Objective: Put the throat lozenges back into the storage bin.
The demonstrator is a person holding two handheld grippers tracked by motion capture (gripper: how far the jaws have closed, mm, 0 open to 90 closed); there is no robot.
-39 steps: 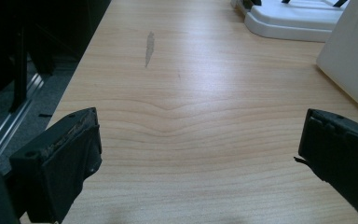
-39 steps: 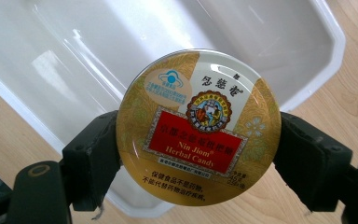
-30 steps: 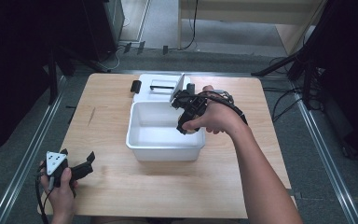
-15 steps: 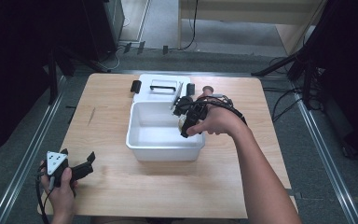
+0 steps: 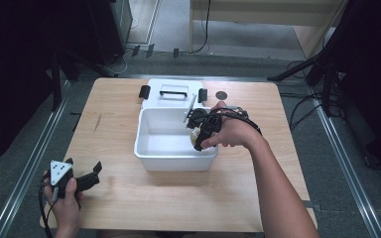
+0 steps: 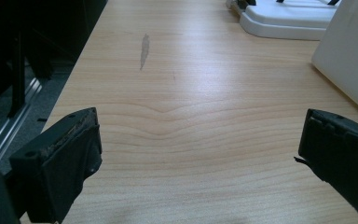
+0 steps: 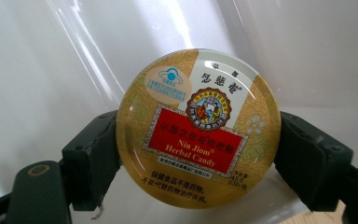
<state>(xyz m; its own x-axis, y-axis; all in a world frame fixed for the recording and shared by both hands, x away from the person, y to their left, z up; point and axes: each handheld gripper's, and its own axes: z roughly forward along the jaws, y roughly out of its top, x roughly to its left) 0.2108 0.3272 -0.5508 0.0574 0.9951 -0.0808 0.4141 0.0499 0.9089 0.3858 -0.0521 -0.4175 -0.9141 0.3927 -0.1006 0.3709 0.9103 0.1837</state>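
Here the thing in hand is a round candy tin [image 7: 198,128], flat and glossy, with a gold patterned lid, a white band across the top carrying dark characters, a small round emblem in the middle and a red label below it reading "Nin Jiom Herbal Candy". A pale blue-and-cream badge sits on its upper left. In the right gripper view its face is turned squarely toward the camera, with the white plastic wall of the bin [image 5: 151,148] behind it.

The right gripper [image 5: 197,140] pinches the tin by its rim, one black jaw pressed against each side of the disc, so the jaws stand partly apart at the tin's width. In the high view this gripper hangs inside the bin at its right end, close to the near right corner, with the hand just above the rim. The bin's white lid [image 5: 172,93] lies flat on the table [image 5: 119,198] just behind it.

The left gripper [image 5: 90,177] rests near the table's front left corner, well apart from the bin, its jaws spread wide over bare wood with nothing between them.
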